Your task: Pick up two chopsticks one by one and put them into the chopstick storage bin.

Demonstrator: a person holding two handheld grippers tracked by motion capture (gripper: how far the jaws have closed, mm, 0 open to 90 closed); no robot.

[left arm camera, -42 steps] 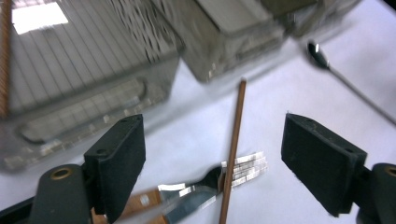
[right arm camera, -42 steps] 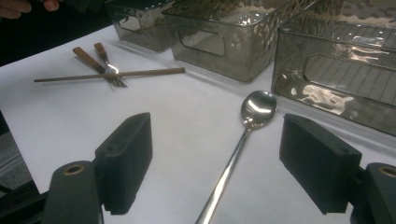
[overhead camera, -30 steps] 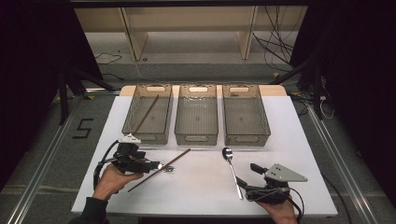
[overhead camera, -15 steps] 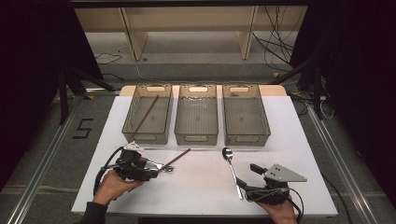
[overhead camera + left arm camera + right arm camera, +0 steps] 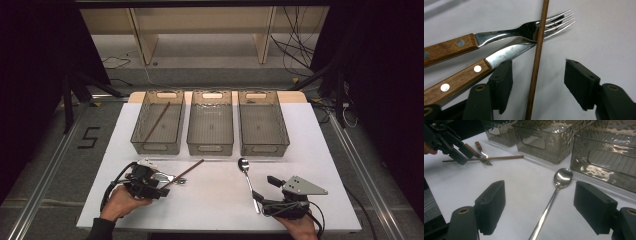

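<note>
Lying between the jaws: a thin brown wooden chopstick (image 5: 535, 67), round and straight, runs up the middle of the left gripper (image 5: 537, 85) view; neither pad touches it.
Left gripper: its black blocky jaws stand apart on either side of the chopstick and have just been closing; in the high view the gripper (image 5: 165, 187) sits low over the white table (image 5: 215, 200), nearer the tabletop than a second ago.
Chopstick, far end: it crosses over the tines of a fork (image 5: 524, 31) beyond the jaw tips.
Fork: shiny steel head with four slim tines, reddish wooden handle with metal rivets, off to the left of the jaws in the left gripper view.
Knife: (image 5: 474, 72) a polished steel blade on a riveted wooden handle, lying under the fork, its handle just beside the left jaw.
Right gripper: (image 5: 539, 207) jaws spread wide, with the handle of a smooth steel spoon (image 5: 554, 195) lying on the table between them, untouched; this hand has kept its place.
Bins: three clear, ribbed plastic bins (image 5: 210, 122) stand in a row well beyond both grippers; the one on the left (image 5: 157, 125) holds a second chopstick (image 5: 155, 122).
Change: in the high view the chopstick, fork and spoon lie as before.
</note>
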